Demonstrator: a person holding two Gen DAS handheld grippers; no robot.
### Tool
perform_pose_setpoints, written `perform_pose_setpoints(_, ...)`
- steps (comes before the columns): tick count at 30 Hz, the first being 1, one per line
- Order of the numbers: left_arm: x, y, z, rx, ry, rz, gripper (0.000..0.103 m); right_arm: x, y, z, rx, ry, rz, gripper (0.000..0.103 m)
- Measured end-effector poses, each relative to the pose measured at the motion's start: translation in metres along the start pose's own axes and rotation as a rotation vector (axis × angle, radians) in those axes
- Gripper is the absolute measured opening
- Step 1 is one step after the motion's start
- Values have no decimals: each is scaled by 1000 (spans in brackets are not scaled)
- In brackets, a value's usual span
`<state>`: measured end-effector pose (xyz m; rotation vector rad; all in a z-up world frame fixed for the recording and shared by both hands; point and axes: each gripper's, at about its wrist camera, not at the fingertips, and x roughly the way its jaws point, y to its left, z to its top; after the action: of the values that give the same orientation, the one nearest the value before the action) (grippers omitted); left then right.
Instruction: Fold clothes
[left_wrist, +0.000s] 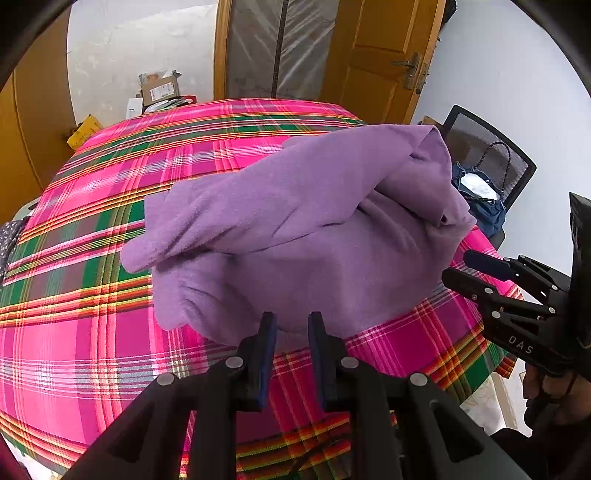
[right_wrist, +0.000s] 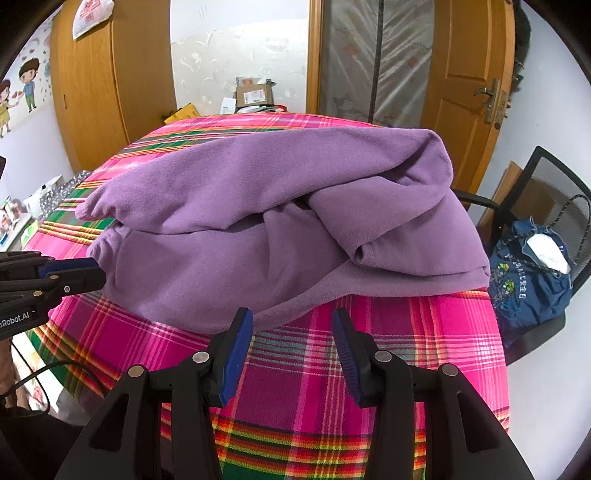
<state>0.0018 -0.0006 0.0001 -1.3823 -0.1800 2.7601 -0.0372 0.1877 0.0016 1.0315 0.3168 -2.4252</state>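
Here, a purple fleece garment (left_wrist: 306, 229) lies bundled in loose folds on the tabletop (left_wrist: 92, 332), which is covered by a pink, green and orange plaid cloth. The garment sits toward the near right part of the surface — its near hem just beyond both claws, a rounded cuff-like end pointing left. The left claw (left_wrist: 291, 325) hovers at the garment's near edge with its blue-padded jaws set a narrow gap apart; nothing is gripped between them. The right claw (right_wrist: 293, 321) stands with its jaws noticeably wider, over bare plaid just short of the hem, likewise holding nothing. In the left wrist view the right claw enters from the right edge, beside the garment's right flank. Beyond the tabletop stand a wooden door (right_wrist: 469, 74) and a cardboard box (right_wrist: 255, 94); to the right, a mesh-backed chair (right_wrist: 550, 184) carries a blue bag (right_wrist: 528, 280).
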Motion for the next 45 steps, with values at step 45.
perform_pose_setpoints(45,-5,-1,-3,10,6,-1,18,-3,5,1,-17,14,4,47)
